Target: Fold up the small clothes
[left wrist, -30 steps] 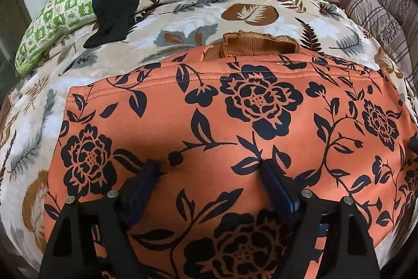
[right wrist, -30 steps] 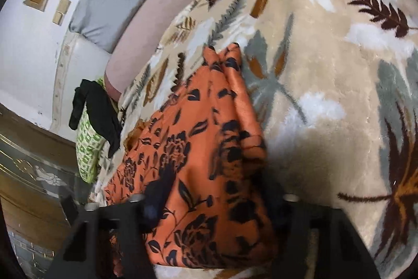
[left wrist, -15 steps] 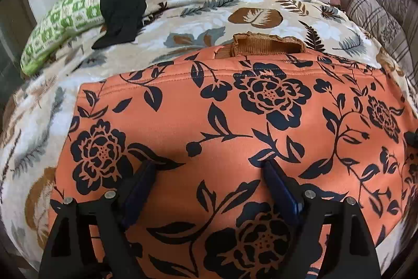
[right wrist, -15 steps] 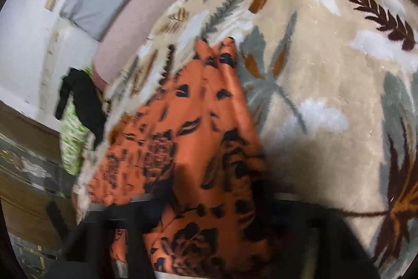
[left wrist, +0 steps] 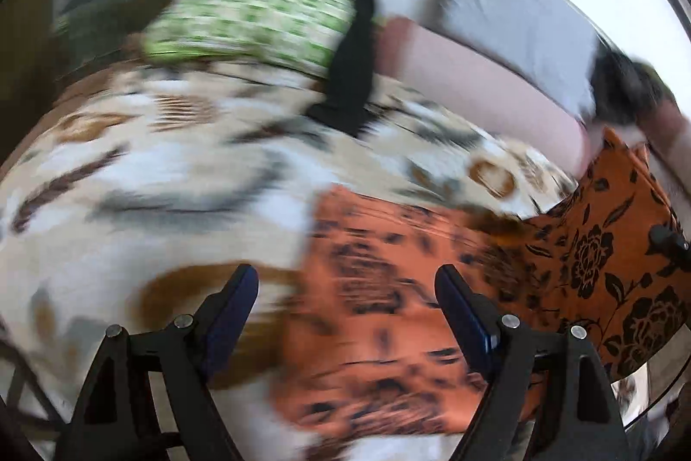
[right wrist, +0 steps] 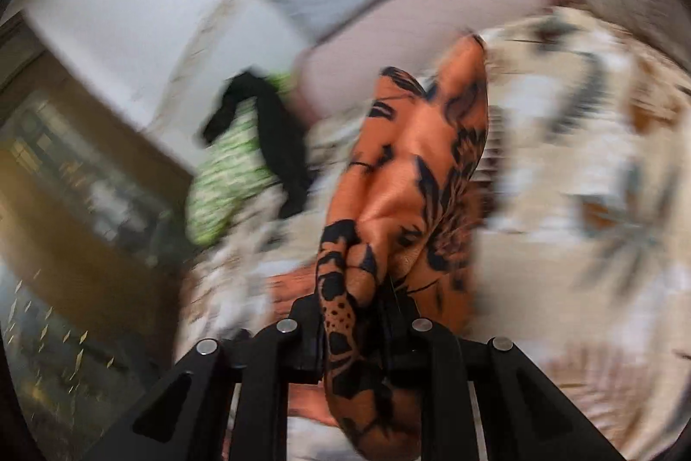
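Draping black garment (left wrist: 350, 46) over green pillow (left wrist: 255, 24), beyond orange cloth (left wrist: 388, 288).

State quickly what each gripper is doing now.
Left gripper: open, holding nothing.
Right gripper: jaws just closed, gripping the orange garment.

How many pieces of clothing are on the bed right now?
2: the orange floral garment, pinched in the right gripper, and a black garment draped over the green pillow. Blur may hide others.
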Demonstrator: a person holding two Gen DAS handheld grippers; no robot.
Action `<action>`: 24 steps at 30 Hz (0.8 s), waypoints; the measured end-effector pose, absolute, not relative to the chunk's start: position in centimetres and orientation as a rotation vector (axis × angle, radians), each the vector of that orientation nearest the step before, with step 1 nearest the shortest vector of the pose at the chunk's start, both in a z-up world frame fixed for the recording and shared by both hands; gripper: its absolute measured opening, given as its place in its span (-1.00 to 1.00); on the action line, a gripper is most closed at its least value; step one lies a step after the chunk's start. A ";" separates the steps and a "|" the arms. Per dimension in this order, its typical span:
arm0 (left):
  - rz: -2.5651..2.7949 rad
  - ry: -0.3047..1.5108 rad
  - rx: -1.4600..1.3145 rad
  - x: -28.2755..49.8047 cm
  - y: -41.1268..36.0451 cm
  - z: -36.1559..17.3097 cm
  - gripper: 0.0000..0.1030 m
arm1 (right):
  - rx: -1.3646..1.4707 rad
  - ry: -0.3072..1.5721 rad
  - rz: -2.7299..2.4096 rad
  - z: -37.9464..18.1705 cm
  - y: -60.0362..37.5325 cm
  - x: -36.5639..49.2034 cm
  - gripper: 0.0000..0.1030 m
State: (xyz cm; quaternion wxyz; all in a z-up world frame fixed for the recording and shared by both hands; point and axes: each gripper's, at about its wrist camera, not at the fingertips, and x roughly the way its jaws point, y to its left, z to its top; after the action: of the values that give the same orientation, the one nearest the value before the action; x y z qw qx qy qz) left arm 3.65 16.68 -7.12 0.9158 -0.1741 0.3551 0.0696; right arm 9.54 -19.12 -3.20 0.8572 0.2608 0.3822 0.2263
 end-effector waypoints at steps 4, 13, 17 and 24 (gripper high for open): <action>0.221 0.767 -0.428 0.8 21.6 -8.9 0.64 | 0.452 0.939 0.592 -6.1 -7.7 11.1 -0.46; 0.087 0.815 -0.557 -0.8 21.9 -11.0 0.64 | 0.416 1.138 0.708 -14.0 -2.9 10.5 0.71; -0.125 0.837 -0.596 -0.1 17.6 -10.7 0.64 | 0.446 1.070 0.624 -12.9 -7.8 9.9 0.76; -0.237 0.983 -0.744 3.2 14.3 -14.1 0.62 | 0.526 1.057 0.578 -13.0 -12.3 9.4 0.78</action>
State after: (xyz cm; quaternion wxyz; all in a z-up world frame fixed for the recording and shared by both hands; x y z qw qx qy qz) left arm 3.16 14.28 -14.06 0.8094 -0.3482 0.4598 -0.1108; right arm 9.40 -12.32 -13.02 0.7915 0.2446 0.4914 0.2686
